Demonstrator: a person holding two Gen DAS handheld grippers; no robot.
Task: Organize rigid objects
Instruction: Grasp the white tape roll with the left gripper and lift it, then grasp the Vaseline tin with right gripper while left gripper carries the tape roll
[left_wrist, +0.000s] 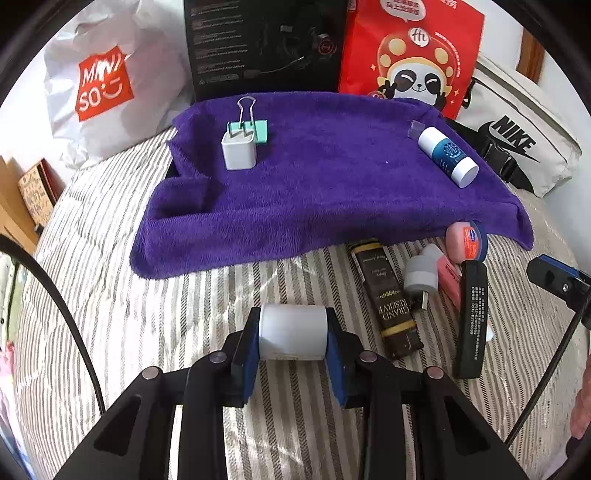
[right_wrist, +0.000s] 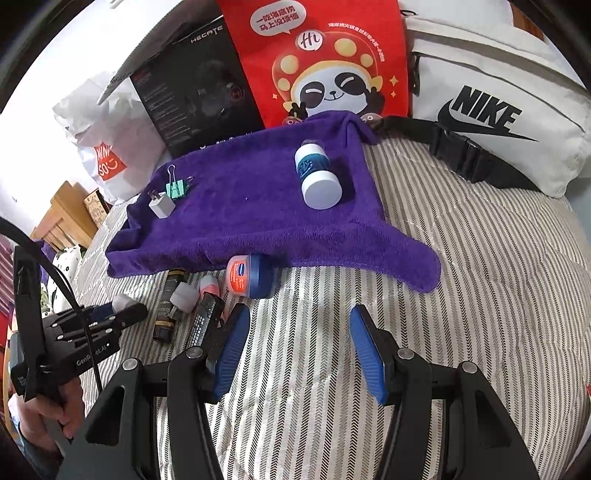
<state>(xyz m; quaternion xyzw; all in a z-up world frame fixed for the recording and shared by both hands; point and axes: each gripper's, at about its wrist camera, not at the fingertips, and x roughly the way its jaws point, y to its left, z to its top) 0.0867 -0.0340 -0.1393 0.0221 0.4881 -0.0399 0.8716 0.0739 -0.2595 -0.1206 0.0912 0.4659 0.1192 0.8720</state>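
Left gripper gripped a white cylinder, long axis crosswise between the fingers, over the bed short of the towel. Towel lay straight ahead, already carrying charger, clip and bottle. Right gripper stood open and empty, jar just ahead at the towel's near edge.
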